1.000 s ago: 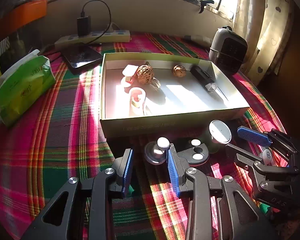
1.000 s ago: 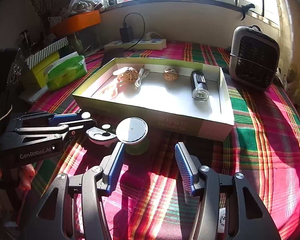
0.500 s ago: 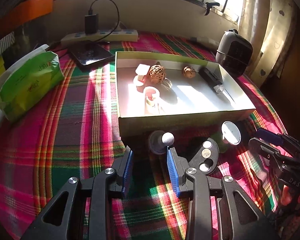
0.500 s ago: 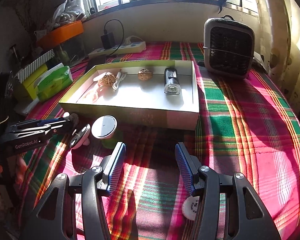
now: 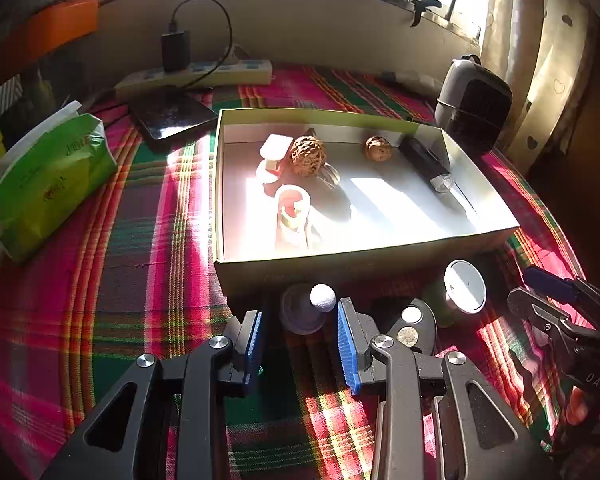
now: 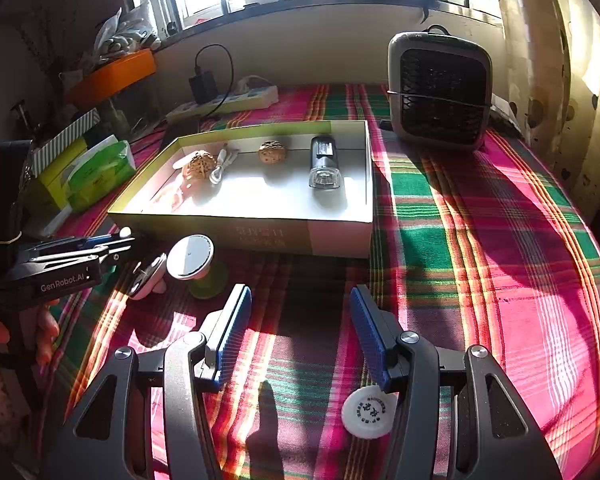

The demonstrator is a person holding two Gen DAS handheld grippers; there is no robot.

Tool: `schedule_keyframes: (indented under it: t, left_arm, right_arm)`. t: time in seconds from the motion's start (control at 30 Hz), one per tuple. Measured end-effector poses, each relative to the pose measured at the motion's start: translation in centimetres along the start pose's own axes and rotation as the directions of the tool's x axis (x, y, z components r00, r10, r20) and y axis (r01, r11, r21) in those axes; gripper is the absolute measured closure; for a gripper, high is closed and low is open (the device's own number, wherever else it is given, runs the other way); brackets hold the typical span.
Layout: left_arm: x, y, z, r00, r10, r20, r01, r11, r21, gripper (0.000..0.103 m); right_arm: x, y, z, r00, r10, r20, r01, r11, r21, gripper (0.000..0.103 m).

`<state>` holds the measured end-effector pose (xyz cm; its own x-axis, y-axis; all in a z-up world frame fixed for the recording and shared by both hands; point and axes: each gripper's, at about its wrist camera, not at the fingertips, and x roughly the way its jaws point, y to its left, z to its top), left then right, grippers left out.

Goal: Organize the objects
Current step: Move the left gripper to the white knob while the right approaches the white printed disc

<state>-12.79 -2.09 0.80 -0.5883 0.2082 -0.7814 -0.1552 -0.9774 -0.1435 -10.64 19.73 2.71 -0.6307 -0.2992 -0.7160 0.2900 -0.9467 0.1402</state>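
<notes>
An open cardboard box (image 5: 340,258) (image 6: 268,236) on the plaid tablecloth holds two walnuts (image 5: 308,156), a black flashlight (image 5: 426,162) (image 6: 323,162) and pink items (image 5: 292,216). In front of it lie a small white ball on a grey stand (image 5: 322,298), a dark case with coins (image 5: 410,326) (image 6: 146,274), and a round white mirror on a green base (image 5: 464,292) (image 6: 191,257). My left gripper (image 5: 300,346) is open, just short of the ball. My right gripper (image 6: 298,330) is open over bare cloth; a white round disc (image 6: 368,416) lies under it.
A green tissue pack (image 5: 48,184) lies left. A power strip (image 5: 196,74) with charger and a dark tablet (image 5: 172,116) lie behind the box. A grey fan heater (image 6: 440,88) stands back right. The right gripper shows in the left wrist view (image 5: 556,300).
Both grippers have drawn back from the box. The left one has shifted left, so the ball now lies between its fingertips' line. The right one has moved right, away from the mirror.
</notes>
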Motion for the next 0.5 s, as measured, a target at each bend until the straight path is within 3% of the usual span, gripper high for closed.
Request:
schedule_keyframes:
  t: [0.5]
  left_arm:
    - [-0.48, 0.99, -0.44, 1.000, 0.000, 0.008, 0.000, 0.999, -0.039, 0.080]
  right_arm:
    - [0.31, 0.11, -0.01, 1.000, 0.011, -0.009, -0.011, 1.000, 0.000, 0.050]
